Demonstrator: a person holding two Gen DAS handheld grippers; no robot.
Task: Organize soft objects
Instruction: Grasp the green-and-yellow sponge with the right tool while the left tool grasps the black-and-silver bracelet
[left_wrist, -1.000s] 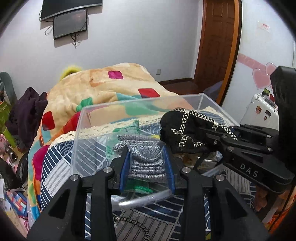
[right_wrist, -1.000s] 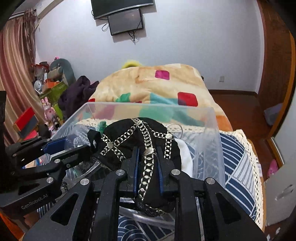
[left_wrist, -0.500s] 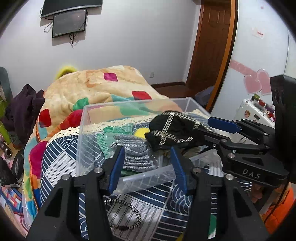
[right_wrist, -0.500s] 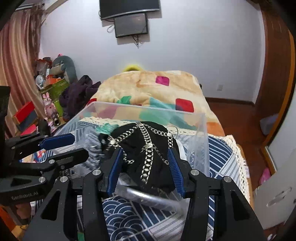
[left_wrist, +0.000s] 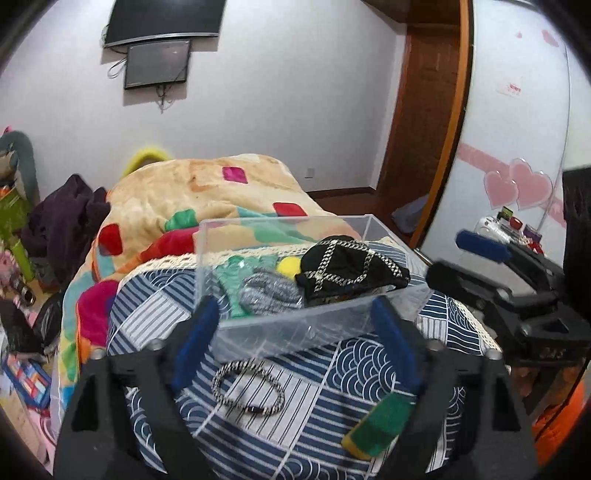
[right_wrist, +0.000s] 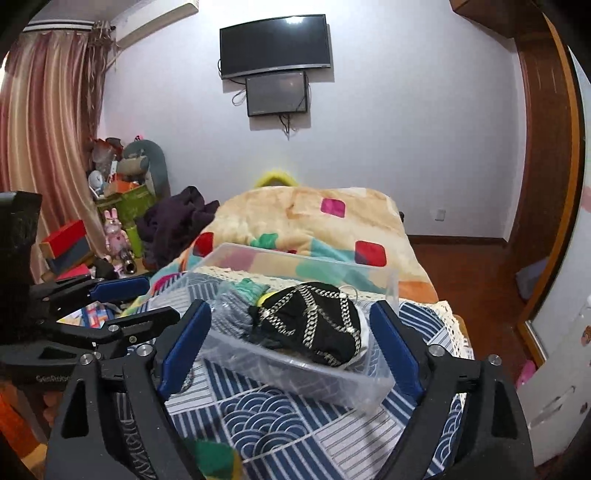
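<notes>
A clear plastic box (left_wrist: 291, 332) (right_wrist: 295, 380) stands on the blue patterned cloth. In it lie a black cap with silver chains (left_wrist: 351, 267) (right_wrist: 314, 325), a grey knit piece (left_wrist: 271, 293) (right_wrist: 231, 306), a green cloth (left_wrist: 232, 275) and something yellow (left_wrist: 288, 266). My left gripper (left_wrist: 295, 347) is open and empty, in front of the box. My right gripper (right_wrist: 291, 354) is open and empty, its fingers either side of the box's near end. A braided bracelet (left_wrist: 247, 387) and a green and yellow sponge (left_wrist: 380, 422) lie on the cloth before the box.
A colourful blanket (left_wrist: 207, 199) covers the bed behind the box. Dark clothes (left_wrist: 62, 221) and toys (right_wrist: 114, 229) are piled at the left. A wooden door (left_wrist: 428, 110) and a white cabinet (right_wrist: 554, 369) are at the right.
The left gripper let go of the grey knit piece, the right let go of the black cap; both now lie in the box. Both grippers opened wide and drew back toward me.
</notes>
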